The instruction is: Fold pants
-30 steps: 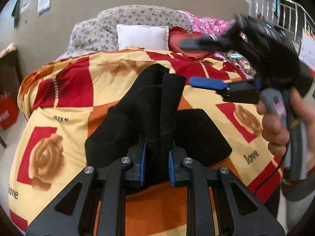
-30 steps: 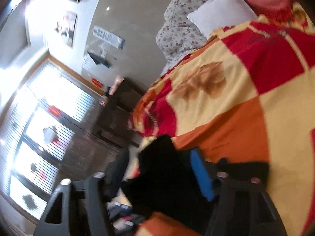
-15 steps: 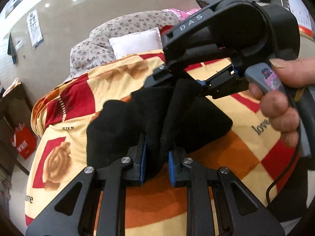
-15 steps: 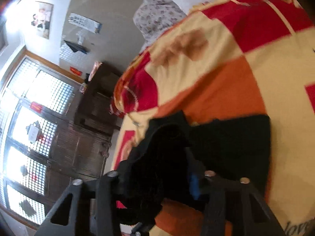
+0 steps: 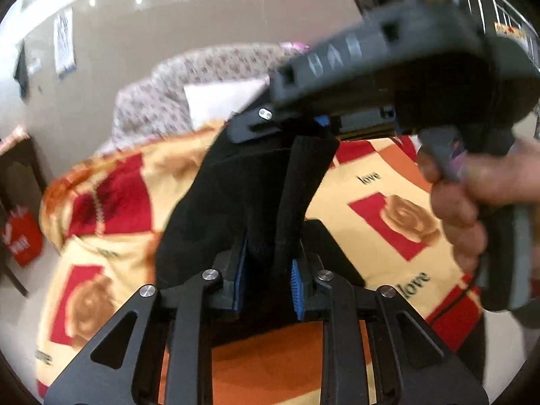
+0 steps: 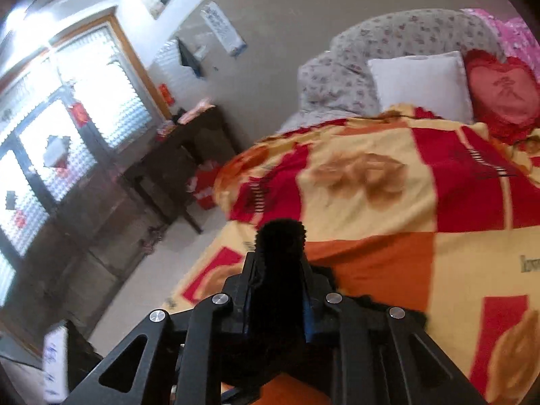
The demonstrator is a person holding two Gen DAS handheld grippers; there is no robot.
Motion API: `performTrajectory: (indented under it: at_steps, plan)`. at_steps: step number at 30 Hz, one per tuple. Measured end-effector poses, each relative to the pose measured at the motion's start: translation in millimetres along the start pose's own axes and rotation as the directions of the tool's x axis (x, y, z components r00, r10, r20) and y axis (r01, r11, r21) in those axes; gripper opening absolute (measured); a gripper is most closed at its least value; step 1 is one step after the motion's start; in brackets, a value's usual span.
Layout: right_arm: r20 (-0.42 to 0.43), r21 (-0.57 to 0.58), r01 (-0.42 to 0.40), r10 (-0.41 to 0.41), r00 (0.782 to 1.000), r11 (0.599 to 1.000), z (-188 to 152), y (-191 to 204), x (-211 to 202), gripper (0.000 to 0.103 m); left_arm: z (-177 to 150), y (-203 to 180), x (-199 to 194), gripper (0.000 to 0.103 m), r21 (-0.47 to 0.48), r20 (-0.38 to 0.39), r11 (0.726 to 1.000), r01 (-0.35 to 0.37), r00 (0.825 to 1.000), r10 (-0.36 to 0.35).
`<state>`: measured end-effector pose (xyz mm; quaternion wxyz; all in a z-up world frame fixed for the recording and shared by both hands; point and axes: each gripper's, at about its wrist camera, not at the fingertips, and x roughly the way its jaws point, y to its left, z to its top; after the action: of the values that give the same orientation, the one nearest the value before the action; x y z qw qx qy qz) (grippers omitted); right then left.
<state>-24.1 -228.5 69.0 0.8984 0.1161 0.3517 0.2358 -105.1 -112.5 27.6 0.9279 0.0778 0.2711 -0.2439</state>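
Observation:
The black pants (image 5: 236,195) are lifted off the red, yellow and orange bedspread (image 5: 388,209). My left gripper (image 5: 266,287) is shut on a bunched fold of them near their lower part. My right gripper (image 5: 303,125), seen in the left wrist view above and beyond the left one, is shut on the upper end of the same fabric. In the right wrist view the right gripper (image 6: 278,290) clamps a thick black roll of the pants (image 6: 280,253) that sticks up between its fingers. The cloth hangs stretched between both grippers.
A white pillow (image 6: 422,84), a red heart cushion (image 6: 503,94) and a floral quilt (image 6: 388,44) lie at the head of the bed. A dark wooden table (image 6: 182,155) and a red bag (image 6: 206,185) stand at the bed's left side. A metal railing (image 5: 486,3) is at the right.
My right gripper has closed on the upper end of the pants and lifted it. Both grippers have risen, pulling the pants up off the bedspread.

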Motion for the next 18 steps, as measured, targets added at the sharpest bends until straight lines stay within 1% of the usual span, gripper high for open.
performTrajectory:
  at_steps: [1,2,4,5,6,7,8,9,11,12,13,15,16,17,18]
  plan:
    - [-0.027,-0.011,0.061,-0.061,0.998,0.998,-5,-11,8,0.017,-2,6,4,0.024,-0.016,-0.041,0.999,0.032,0.999,-0.033]
    - [-0.055,0.015,0.079,-0.079,0.995,0.997,-10,-24,16,0.017,-4,11,6,0.027,-0.031,-0.071,0.998,0.059,0.996,-0.061]
    - [-0.13,0.087,0.09,-0.078,0.988,0.992,-28,-56,36,0.017,-11,27,9,0.028,-0.077,-0.135,0.991,0.112,0.983,-0.122]
    - [-0.152,0.097,0.112,-0.096,0.984,0.989,-33,-64,43,0.017,-13,36,7,0.028,-0.097,-0.152,0.989,0.113,0.98,-0.127]
    - [-0.172,0.125,0.127,-0.105,0.98,0.984,-41,-77,50,0.017,-15,46,4,0.028,-0.104,-0.154,0.99,0.094,0.982,-0.11]
    - [-0.181,0.179,0.122,-0.089,0.979,0.976,-49,-91,53,0.017,-14,53,1,0.028,-0.102,-0.152,0.992,0.073,0.984,-0.088]
    - [-0.17,0.212,0.114,-0.078,0.982,0.971,-51,-99,51,0.021,-13,61,-2,0.031,-0.1,-0.151,0.994,0.043,0.987,-0.057]
    - [-0.157,0.23,0.117,-0.082,0.984,0.966,-53,-104,46,0.029,-10,68,-4,0.037,-0.105,-0.147,0.994,0.02,0.988,-0.035]
    - [-0.12,0.228,0.181,-0.157,0.98,0.957,-50,-108,28,0.032,-7,78,-3,0.043,-0.123,-0.137,0.992,-0.014,0.991,-0.003]
    - [-0.094,0.218,0.206,-0.19,0.977,0.954,-48,-105,17,0.032,-5,83,2,0.043,-0.128,-0.143,0.991,-0.037,0.99,0.018]
    - [-0.064,0.209,0.215,-0.206,0.977,0.954,-44,-102,5,0.032,-3,85,7,0.043,-0.13,-0.151,0.99,-0.051,0.988,0.032]
    - [-0.026,0.181,0.174,-0.172,0.985,0.968,-36,-89,-8,0.032,0,90,21,0.043,-0.136,-0.164,0.989,-0.054,0.986,0.031]
    - [-0.026,0.15,0.139,-0.137,0.99,0.979,-32,-80,-9,0.032,1,93,31,0.043,-0.143,-0.179,0.988,-0.057,0.983,0.03]
    - [-0.044,0.111,0.109,-0.104,0.994,0.988,-29,-70,-4,0.033,2,94,41,0.043,-0.149,-0.199,0.987,-0.061,0.979,0.031]
    - [-0.057,0.089,0.096,-0.092,0.994,0.991,-28,-62,0,0.033,2,94,48,0.043,-0.152,-0.213,0.986,-0.063,0.977,0.03]
